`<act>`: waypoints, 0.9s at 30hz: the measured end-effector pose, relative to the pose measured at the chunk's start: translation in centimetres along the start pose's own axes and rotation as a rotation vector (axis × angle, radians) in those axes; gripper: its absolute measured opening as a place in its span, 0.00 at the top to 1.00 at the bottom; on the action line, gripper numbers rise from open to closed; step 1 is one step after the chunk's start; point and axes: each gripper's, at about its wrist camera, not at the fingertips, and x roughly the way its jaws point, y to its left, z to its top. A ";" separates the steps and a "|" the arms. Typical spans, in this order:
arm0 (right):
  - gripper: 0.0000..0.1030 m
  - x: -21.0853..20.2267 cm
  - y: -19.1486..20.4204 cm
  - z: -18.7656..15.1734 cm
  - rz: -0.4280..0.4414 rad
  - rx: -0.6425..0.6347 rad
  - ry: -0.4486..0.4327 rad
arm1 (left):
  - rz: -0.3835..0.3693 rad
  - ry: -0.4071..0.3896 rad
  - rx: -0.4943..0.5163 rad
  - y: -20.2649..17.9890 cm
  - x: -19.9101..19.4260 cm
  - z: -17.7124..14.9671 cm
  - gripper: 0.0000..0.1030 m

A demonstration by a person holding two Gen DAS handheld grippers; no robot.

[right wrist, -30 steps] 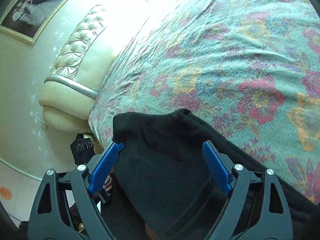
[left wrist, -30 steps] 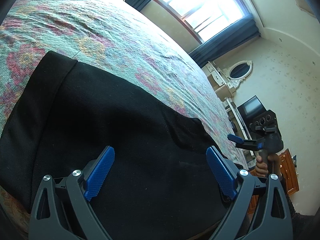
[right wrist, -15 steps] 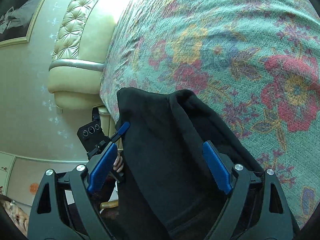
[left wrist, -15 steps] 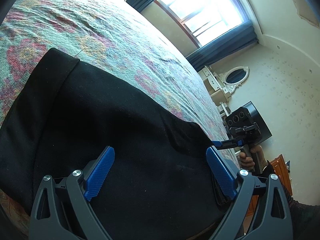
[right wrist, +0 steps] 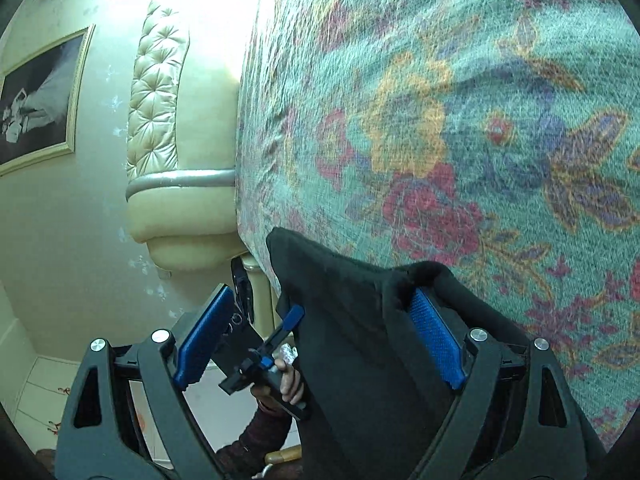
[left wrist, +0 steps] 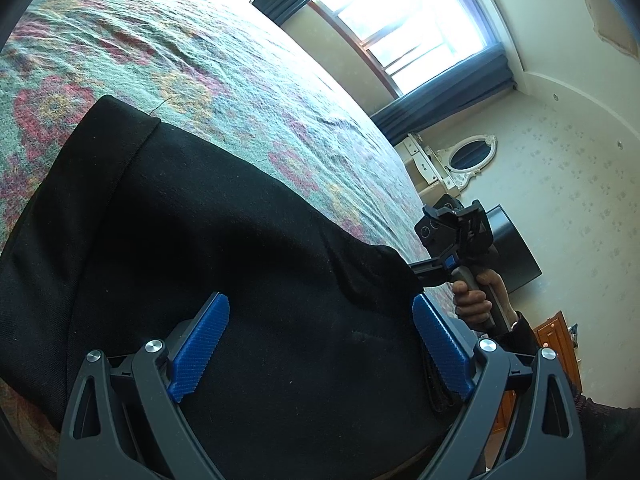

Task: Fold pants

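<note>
Black pants [left wrist: 208,248] lie on the floral bedspread [left wrist: 208,64], their hem at the upper left in the left wrist view. My left gripper [left wrist: 320,344] is open just above the cloth, blue pads [left wrist: 200,344] wide apart. My right gripper [right wrist: 320,336] is open at the pants' far corner [right wrist: 344,312]; cloth drapes over its right pad [right wrist: 436,336]. The right gripper also shows in the left wrist view [left wrist: 420,272], with its tips at the corner of the pants. The left gripper shows in the right wrist view [right wrist: 288,324] beside the pants' edge.
The bed edge runs close below both grippers. A padded cream headboard [right wrist: 156,104] and a framed picture [right wrist: 36,96] are to the left in the right wrist view. A window with dark curtains [left wrist: 404,32], a dresser with an oval mirror [left wrist: 468,156] and a dark screen [left wrist: 516,252] stand beyond the bed.
My right gripper has moved in to the pants' corner, and cloth now lies over its right pad. My left gripper has stayed nearly still over the pants.
</note>
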 end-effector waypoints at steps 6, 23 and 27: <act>0.34 0.1 -1.3 1.3 -0.074 0.078 -0.016 | -0.006 -0.002 -0.003 0.2 -0.1 0.0 0.11; 0.93 -0.3 -1.2 1.7 -0.236 -0.017 -0.075 | 0.001 -0.045 -0.015 0.5 -0.8 0.1 0.11; 0.93 0.0 -3.2 2.0 -0.182 0.033 -0.071 | 0.005 -0.048 -0.017 0.6 -0.8 0.1 0.11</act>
